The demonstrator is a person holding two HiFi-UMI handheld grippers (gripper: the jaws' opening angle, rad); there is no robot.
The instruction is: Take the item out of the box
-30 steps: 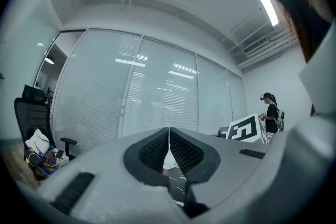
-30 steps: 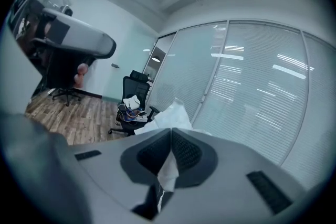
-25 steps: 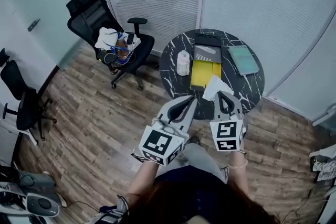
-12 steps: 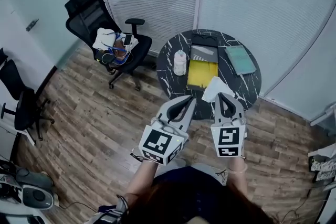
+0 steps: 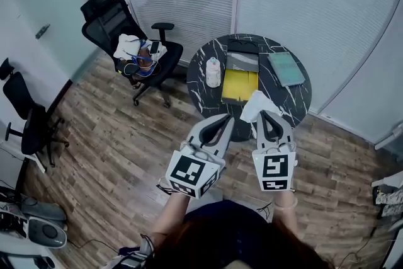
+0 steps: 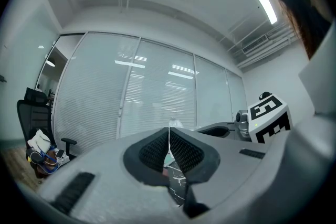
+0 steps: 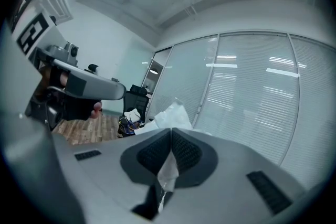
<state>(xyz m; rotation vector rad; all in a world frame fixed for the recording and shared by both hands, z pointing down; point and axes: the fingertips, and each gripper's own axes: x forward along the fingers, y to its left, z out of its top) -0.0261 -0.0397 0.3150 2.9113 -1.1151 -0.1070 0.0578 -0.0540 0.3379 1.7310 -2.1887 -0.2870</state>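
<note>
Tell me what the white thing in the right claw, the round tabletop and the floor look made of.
The white thing pinched in the right claw: thin crinkled film, likely plastic, partly translucent; possibly paper. The tabletop: black with white veins, marble or marble-look laminate. The floor: brown grained planks, wood or wood-look vinyl.
</note>
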